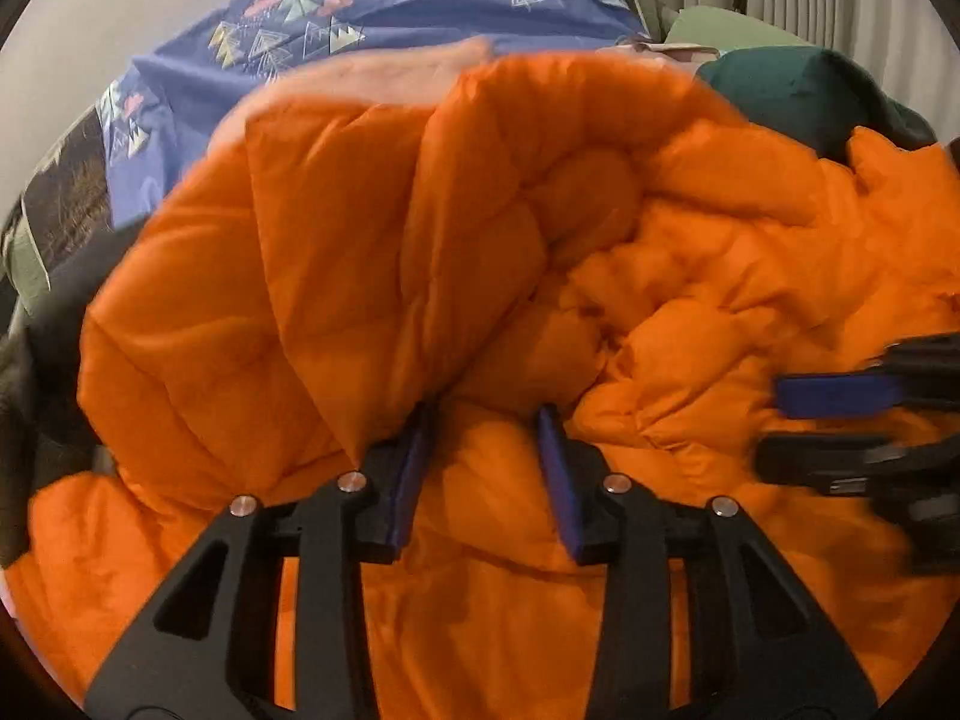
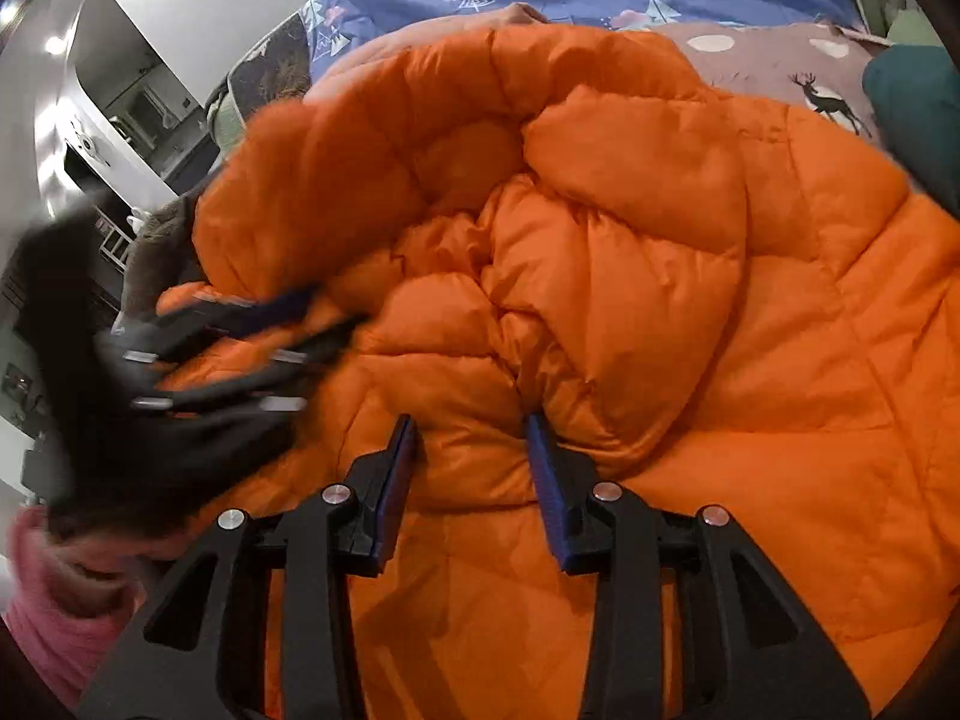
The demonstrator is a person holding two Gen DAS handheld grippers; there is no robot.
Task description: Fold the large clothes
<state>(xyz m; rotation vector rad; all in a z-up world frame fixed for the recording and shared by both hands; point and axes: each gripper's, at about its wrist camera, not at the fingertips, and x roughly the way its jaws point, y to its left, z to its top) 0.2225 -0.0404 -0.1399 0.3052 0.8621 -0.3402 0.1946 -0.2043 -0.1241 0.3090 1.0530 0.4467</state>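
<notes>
A large orange quilted down jacket [image 1: 480,252] lies bunched on the bed and fills both views [image 2: 690,330]. My left gripper [image 1: 486,414] is open, its blue-padded fingers [image 1: 408,480] wide apart just over the orange fabric, with a raised fold leaning against the left finger. My right gripper [image 2: 471,420] is open too, its jaws apart above a puffy fold. Neither holds cloth. The right gripper also shows blurred at the right edge of the left wrist view [image 1: 840,420]. The left gripper shows blurred at the left of the right wrist view [image 2: 240,348].
A blue bedsheet with triangle patterns [image 1: 372,6] lies behind the jacket. A dark green garment [image 1: 804,96] sits at the back right. A brown cover with a deer print [image 2: 798,72] lies beyond the jacket. A pink sleeve [image 2: 54,612] is at lower left.
</notes>
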